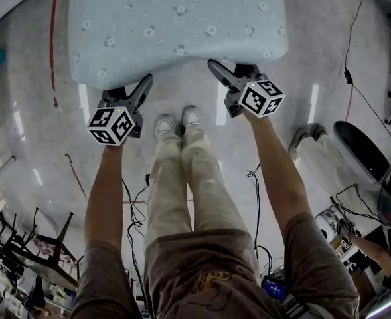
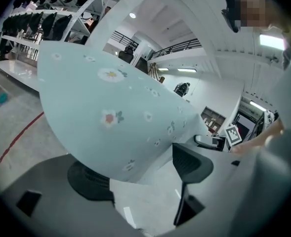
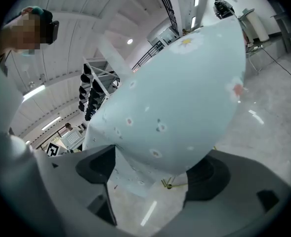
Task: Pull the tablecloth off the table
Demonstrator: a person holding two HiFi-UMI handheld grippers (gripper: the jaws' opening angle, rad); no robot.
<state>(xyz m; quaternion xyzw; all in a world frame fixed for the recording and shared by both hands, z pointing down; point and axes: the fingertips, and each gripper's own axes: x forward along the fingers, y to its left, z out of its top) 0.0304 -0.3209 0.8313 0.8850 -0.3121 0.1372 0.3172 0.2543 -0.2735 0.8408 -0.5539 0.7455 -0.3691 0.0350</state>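
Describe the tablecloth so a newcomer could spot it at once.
In the head view, look past the person's shoes to the top of the picture, above the glossy grey floor. The tablecloth is the broad draped sheet there, the only pale blue thing, dotted with small white flowers.

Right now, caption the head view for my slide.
Left gripper and right gripper open at the near edge of the tablecloth, nothing gripped.

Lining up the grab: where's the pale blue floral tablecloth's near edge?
Top centre of the head view: the edge of the tablecloth hangs between the open jaws of the left gripper and right gripper.
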